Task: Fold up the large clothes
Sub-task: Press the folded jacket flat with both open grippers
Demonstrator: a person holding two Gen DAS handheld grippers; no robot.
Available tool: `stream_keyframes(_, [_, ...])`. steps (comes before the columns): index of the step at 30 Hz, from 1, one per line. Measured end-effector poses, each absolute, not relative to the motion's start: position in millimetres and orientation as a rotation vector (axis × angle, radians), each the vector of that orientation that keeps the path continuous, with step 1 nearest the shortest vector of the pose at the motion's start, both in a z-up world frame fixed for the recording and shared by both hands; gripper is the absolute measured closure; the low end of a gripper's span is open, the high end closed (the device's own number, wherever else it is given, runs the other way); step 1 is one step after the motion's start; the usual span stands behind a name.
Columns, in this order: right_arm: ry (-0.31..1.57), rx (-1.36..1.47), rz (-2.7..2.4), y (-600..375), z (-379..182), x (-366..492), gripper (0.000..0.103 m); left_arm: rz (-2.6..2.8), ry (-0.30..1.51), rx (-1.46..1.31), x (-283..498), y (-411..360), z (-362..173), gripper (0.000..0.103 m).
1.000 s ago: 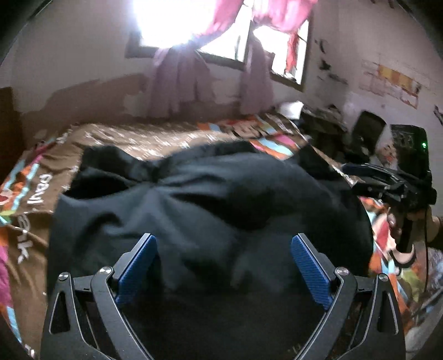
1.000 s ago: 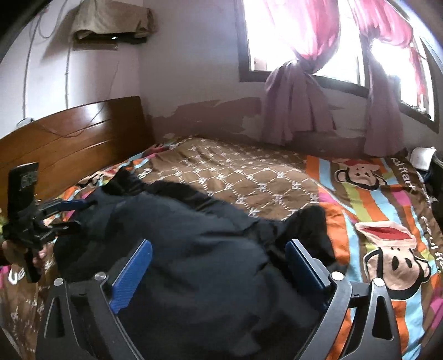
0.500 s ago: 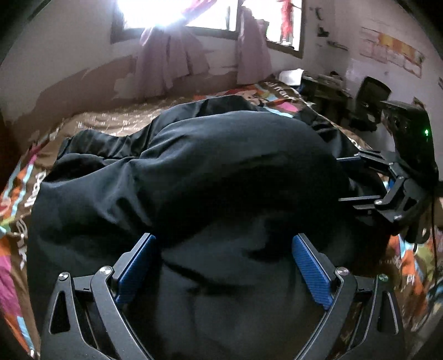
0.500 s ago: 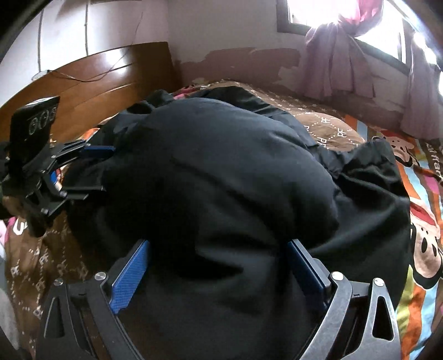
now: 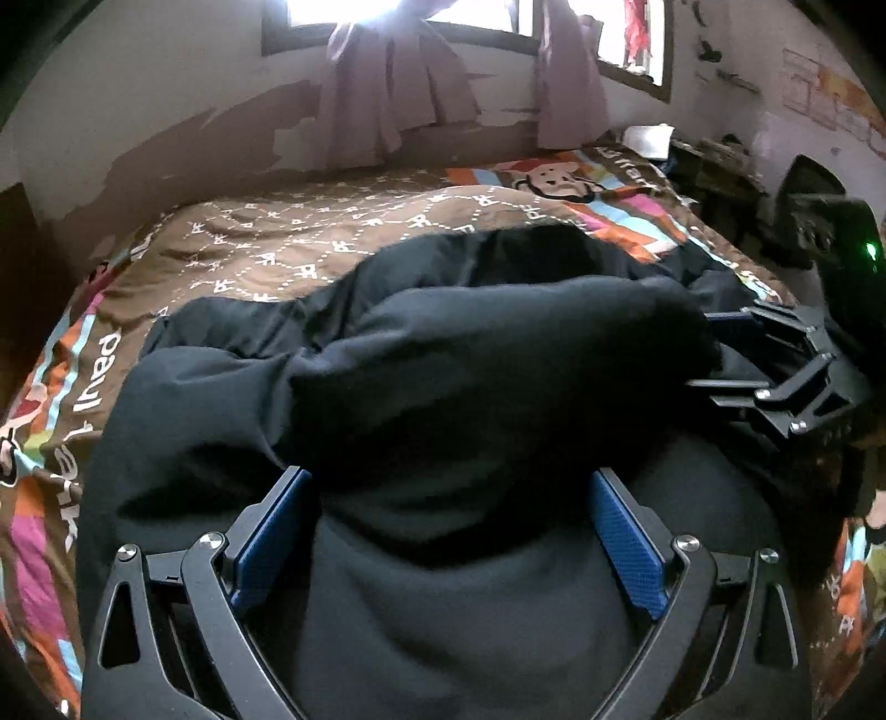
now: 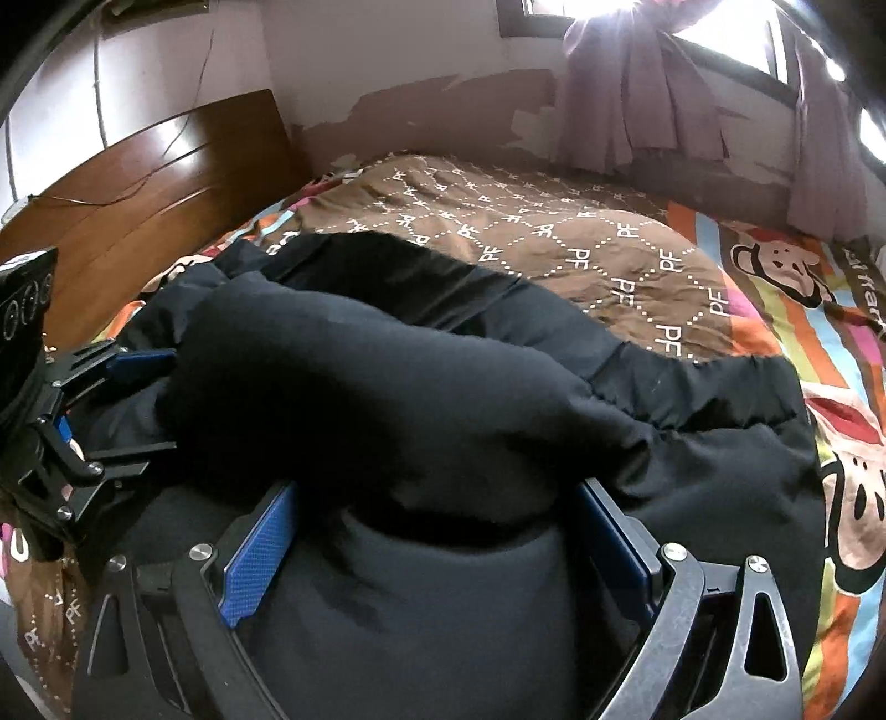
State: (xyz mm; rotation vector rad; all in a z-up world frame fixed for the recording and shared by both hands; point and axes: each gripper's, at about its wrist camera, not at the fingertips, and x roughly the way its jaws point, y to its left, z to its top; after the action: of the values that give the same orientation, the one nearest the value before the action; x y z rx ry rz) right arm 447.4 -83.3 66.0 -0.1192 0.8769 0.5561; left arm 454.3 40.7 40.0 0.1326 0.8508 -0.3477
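Bedspread (image 6: 554, 243) lettering reads "PF" beside black garment (image 6: 387, 387).

The garment (image 5: 470, 387) lies bunched on the bedspread (image 6: 554, 238), at its near edge — the left gripper (image 5: 448, 531) at one end of the garment, the right gripper (image 6: 437, 548) at the other. Behind the garment stands the window wall; the headboard (image 6: 138, 183) stands to its left.

Home bedroom. Bed (image 6: 554, 232) under brown quilt printed with cartoon monkeys (image 5: 554, 177), wooden headboard (image 6: 138, 188) at one end, knotted pink curtains (image 5: 387, 94) over bright window (image 6: 720, 33), peeling paint on wall (image 5: 194, 149).
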Motion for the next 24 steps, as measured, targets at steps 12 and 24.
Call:
stream_keyframes(12, [0.913, -0.076, 0.497, -88, 51, 490, 0.006, -0.184, 0.882, 0.072, 501, 68, 36, 0.006])
stream_keyframes(24, [0.943, -0.049, 0.512, -88, 30, 512, 0.003, -0.160, 0.891, 0.038, 513, 79, 25, 0.002])
